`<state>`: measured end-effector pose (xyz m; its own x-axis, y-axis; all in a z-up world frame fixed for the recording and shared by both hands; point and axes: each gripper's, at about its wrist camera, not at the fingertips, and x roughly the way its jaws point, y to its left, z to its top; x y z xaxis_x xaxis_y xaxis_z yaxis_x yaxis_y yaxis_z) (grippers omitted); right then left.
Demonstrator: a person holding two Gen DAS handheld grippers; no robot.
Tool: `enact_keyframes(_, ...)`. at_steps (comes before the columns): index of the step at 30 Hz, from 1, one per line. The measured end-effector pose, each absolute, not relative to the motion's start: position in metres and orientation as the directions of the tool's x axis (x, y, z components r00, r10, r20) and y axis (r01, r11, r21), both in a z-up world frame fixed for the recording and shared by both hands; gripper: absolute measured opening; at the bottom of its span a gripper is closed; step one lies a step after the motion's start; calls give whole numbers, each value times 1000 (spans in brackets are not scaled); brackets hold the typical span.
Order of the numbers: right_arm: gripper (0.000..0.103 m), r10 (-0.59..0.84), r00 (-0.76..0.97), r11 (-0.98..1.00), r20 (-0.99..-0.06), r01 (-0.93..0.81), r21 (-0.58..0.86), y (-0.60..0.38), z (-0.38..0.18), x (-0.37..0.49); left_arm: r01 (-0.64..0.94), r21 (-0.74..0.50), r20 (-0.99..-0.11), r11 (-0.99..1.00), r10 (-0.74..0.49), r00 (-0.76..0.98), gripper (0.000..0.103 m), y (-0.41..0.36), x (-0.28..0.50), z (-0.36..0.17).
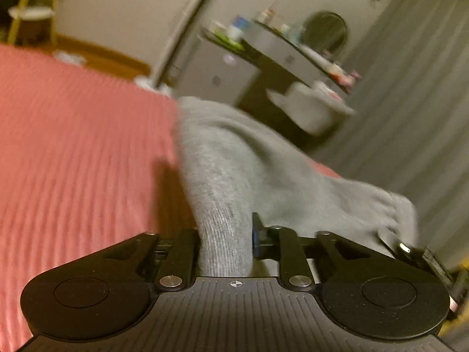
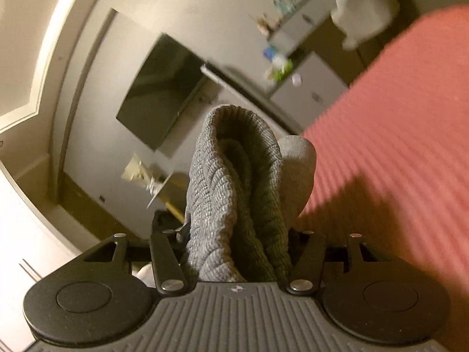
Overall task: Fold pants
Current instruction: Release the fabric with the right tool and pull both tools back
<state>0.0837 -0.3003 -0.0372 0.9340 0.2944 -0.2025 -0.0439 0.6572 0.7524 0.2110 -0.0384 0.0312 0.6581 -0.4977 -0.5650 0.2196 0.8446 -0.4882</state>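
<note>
The grey knit pants (image 1: pixel 234 158) lie partly on the red ribbed bedspread (image 1: pixel 73 146) and rise up into my left gripper (image 1: pixel 225 240), which is shut on a ribbed edge of them. In the right wrist view my right gripper (image 2: pixel 237 249) is shut on a bunched, folded ribbed end of the pants (image 2: pixel 234 182), held up above the bedspread (image 2: pixel 395 146). The right gripper's body shows at the lower right of the left wrist view (image 1: pixel 410 252). The fingertips are hidden by the cloth in both views.
Beyond the bed stand a dark shelf with small items (image 1: pixel 278 44), a round mirror (image 1: pixel 325 32) and grey curtains (image 1: pixel 410 102). A wall television (image 2: pixel 161 91), grey drawers (image 2: pixel 307 88) and a white cloth (image 2: pixel 363 8) show in the right wrist view.
</note>
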Motion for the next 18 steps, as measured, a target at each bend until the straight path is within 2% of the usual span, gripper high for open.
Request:
enact_keyframes(1,73,257,943,671,-210,-17,742,-306,-37,82,146,-436,-603,888,-409,685,68,-42,215,32)
enact_keyframes(2,91,184,954,693,-238,46,719,-313,-37,79,50,-372,-634,927,-293,716,79,-43,215,33)
enact_keyframes(3,97,103,958,722,-267,113,682,-318,-37,76,-8,-326,-642,945,-215,736,80,-43,211,33)
enact_keyframes(5,99,-101,950,805,-297,253,537,-323,-28,60,27,-266,-642,964,-198,741,88,-47,198,33)
enact_keyframes(7,98,-143,947,834,-288,272,479,-325,-20,50,56,-197,-645,979,-173,744,94,-55,177,28)
enact_keyframes(9,93,-97,963,842,-250,213,496,-317,-14,46,92,-129,-643,987,-154,751,95,-67,155,21)
enact_keyframes(10,83,-59,971,858,-232,169,486,-307,-11,46,106,-101,-643,989,-146,752,95,-74,147,15)
enact_keyframes(11,63,-38,972,878,-230,142,457,-296,-9,48,119,-72,-651,990,-138,747,95,-81,140,9)
enact_keyframes(13,35,18,963,930,-268,82,357,-268,-11,56,124,-7,-681,992,-95,726,96,-93,134,-5)
enact_keyframes(16,33,73,924,973,-376,17,231,-238,-26,61,66,154,-655,986,52,754,96,-97,140,-20)
enact_keyframes(17,29,56,897,985,-439,22,170,-229,-34,65,42,203,-640,978,100,762,97,-96,140,-20)
enact_keyframes(18,27,33,881,991,-472,32,129,-222,-41,71,42,189,-649,981,93,755,97,-89,140,-19)
